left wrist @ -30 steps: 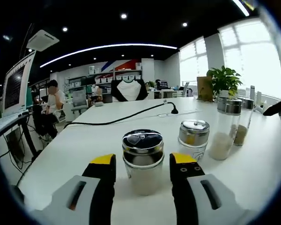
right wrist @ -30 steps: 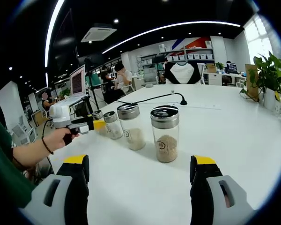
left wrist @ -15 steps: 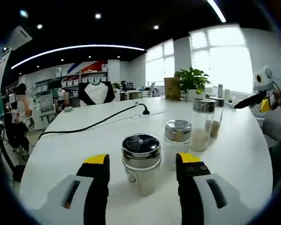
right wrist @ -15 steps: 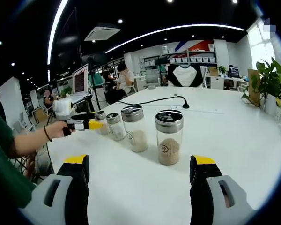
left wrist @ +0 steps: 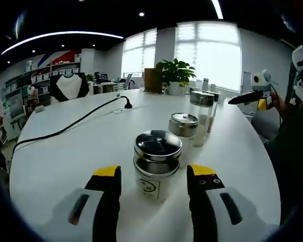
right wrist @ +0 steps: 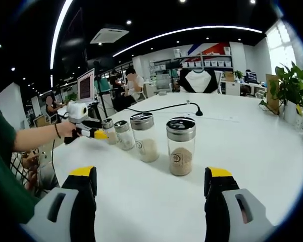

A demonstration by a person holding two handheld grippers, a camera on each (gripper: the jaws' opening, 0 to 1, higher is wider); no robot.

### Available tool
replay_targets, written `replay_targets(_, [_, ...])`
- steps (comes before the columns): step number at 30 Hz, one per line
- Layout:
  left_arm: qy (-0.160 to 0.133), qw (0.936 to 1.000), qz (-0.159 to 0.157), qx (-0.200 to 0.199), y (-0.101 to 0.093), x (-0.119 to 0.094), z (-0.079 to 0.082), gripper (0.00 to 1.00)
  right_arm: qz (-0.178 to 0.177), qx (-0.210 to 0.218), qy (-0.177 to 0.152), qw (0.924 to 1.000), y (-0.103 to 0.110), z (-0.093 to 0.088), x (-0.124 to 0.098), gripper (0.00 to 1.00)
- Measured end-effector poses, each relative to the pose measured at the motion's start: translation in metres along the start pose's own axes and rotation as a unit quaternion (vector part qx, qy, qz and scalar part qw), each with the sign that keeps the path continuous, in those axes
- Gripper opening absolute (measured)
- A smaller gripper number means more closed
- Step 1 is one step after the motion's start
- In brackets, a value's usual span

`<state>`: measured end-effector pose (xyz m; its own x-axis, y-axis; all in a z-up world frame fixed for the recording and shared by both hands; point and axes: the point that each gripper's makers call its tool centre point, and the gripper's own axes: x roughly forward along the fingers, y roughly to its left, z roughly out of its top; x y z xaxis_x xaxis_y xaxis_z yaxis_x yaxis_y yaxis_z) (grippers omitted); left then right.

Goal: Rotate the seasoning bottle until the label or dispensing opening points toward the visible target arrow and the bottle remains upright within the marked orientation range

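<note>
We have the left hand-held gripper spread wide around the nearest seasoning bottle, one yellow-tipped jaw on each side of the glass with a visible gap on both, so nothing is pinched yet. The bottle stands upright on the white surface, at the near end of a row of four; the short shaker is just beyond it and two taller jars stand farther off toward the window. Its small printed label faces us, and we cannot make out any target arrow on the surface, so we judge the aim by that label. To turn it well, we should close evenly on the glass body below the metal lid, keep the jaws level so the bottle does not tip, and twist in place, well clear of the short shaker. The right hand-held gripper hangs spread and empty, near the jar of brown seasoning but apart from it, and we should keep it there.
</note>
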<state>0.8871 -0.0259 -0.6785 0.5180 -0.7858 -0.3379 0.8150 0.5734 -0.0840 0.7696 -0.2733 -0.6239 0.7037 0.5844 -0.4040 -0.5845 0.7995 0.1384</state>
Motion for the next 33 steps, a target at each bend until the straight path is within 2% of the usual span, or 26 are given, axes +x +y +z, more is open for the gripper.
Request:
replay_targets(2, [-0.012, 0.9999, -0.011, 0.007, -0.002, 0.001, 0.005, 0.54, 0.001, 0.003, -0.001, 1.0, 0.001, 0.001, 0.0, 0.9])
replay_targets(6, [-0.016, 0.9996, -0.017, 0.016, -0.001, 0.005, 0.006, 0.52, 0.007, 0.01, -0.007, 0.9999, 0.004, 0.004, 0.0, 0.89])
replay_targets(14, [-0.021, 0.9987, -0.038, 0.025, -0.005, 0.009, 0.009, 0.38, 0.012, 0.013, -0.015, 0.9997, 0.006, 0.008, -0.002, 0.89])
replay_targets(15, [-0.024, 0.9987, -0.027, 0.035, 0.0, 0.009, 0.009, 0.38, 0.011, 0.014, -0.014, 0.9997, 0.006, 0.007, -0.002, 0.89])
replay_targets(25, [-0.023, 0.9987, -0.027, 0.036, -0.012, 0.008, 0.009, 0.37, 0.012, 0.019, -0.007, 0.9997, 0.005, 0.002, -0.001, 0.89])
replay_targets(33, [-0.027, 0.9992, -0.013, 0.027, -0.008, 0.007, 0.008, 0.37, 0.013, 0.019, -0.004, 0.9997, 0.006, 0.001, -0.001, 0.89])
